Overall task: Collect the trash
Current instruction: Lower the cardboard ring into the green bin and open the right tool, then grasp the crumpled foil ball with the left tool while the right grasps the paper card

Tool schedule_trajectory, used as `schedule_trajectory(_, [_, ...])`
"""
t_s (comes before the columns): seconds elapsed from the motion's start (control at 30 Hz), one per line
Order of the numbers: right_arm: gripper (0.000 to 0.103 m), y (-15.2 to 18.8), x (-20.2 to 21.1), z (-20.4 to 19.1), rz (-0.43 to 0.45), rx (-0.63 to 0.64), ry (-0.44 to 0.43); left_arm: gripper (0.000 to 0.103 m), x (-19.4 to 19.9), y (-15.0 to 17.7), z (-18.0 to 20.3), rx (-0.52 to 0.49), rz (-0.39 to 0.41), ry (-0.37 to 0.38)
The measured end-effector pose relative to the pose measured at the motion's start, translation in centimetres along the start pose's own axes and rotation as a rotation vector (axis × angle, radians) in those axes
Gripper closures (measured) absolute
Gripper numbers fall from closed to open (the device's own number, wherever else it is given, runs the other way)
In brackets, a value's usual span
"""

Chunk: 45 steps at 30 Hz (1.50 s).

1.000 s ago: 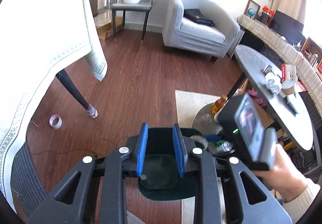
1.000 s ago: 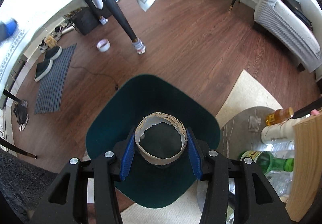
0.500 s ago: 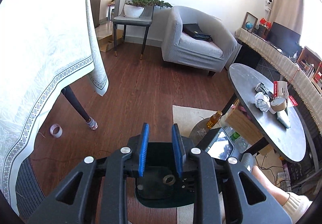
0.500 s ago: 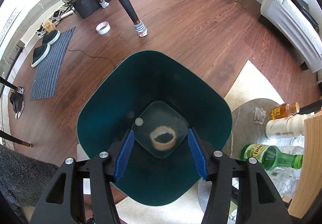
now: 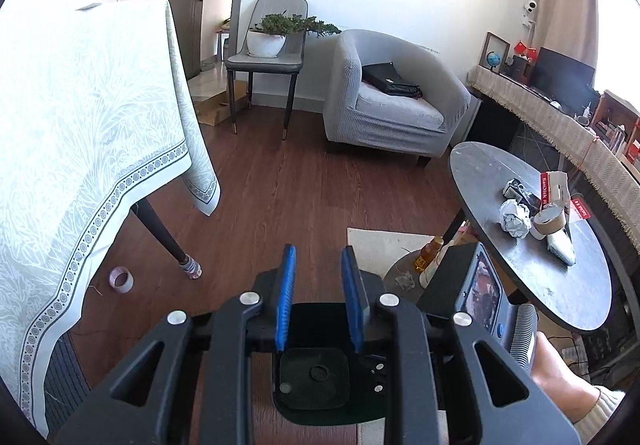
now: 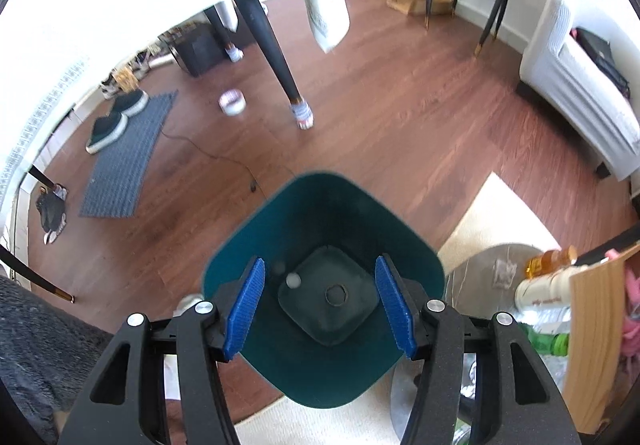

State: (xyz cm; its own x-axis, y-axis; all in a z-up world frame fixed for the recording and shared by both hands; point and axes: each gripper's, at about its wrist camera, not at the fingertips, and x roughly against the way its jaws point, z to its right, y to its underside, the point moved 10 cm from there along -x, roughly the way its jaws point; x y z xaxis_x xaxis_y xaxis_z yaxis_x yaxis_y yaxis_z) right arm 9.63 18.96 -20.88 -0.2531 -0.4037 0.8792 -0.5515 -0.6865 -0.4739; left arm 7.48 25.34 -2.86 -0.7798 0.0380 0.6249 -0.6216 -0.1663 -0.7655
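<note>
A dark green bin (image 6: pixel 320 181) stands on the floor under both grippers. A brown cardboard ring (image 6: pixel 336 294) lies flat on its bottom beside a small white disc (image 6: pixel 294 280). My right gripper (image 6: pixel 321 261) hangs open above the bin mouth with nothing between its blue pads. My left gripper (image 5: pixel 318 249) is shut and empty, higher up over the same bin (image 5: pixel 320 419). On the round dark table (image 5: pixel 500 165) at right lie crumpled paper (image 5: pixel 515 218), a brown tape roll (image 5: pixel 550 220) and a torn package (image 5: pixel 554 185). A small tape roll (image 6: pixel 232 102) lies on the floor.
A cloth-covered table (image 5: pixel 80 125) and its dark leg (image 5: pixel 164 233) stand at left. A grey armchair (image 5: pixel 392 105) is at the back. A low stone side table (image 6: pixel 480 277) with an orange bottle (image 6: pixel 552 259) sits right of the bin. A grey mat (image 6: pixel 128 149) holds shoes.
The right gripper let go of the cardboard ring, which dropped to the bin's bottom. Both grippers have risen away from the bin, and the left view tilted up toward the room.
</note>
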Motion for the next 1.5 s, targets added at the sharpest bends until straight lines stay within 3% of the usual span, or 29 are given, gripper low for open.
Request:
schedule_trajectory(0.2, [0.051, -1.9, 4.4, 0.3, 0.114, 0.012, 0.009, 0.077, 0.2, -0.6, 0.9, -0.006, 0.024, 0.003])
schedule_trajectory(0.57, [0.051, -2.1, 12.6, 3.9, 0.291, -0.014, 0.081, 0.072, -0.5, -1.3, 4.5, -0.016, 0.042, 0.044])
schedule_trajectory(1.17, [0.051, 3.3, 22.4, 16.2, 0.465, -0.26, 0.292, 0.044, -3.6, -0.6, 14.6, -0.081, 0.026, 0.148])
schedule_trajectory(1.5, [0.042, 7.6, 25.7, 21.6, 0.505, -0.388, 0.373, 0.035, -5.6, -0.3, 19.0, -0.109, 0.007, 0.205])
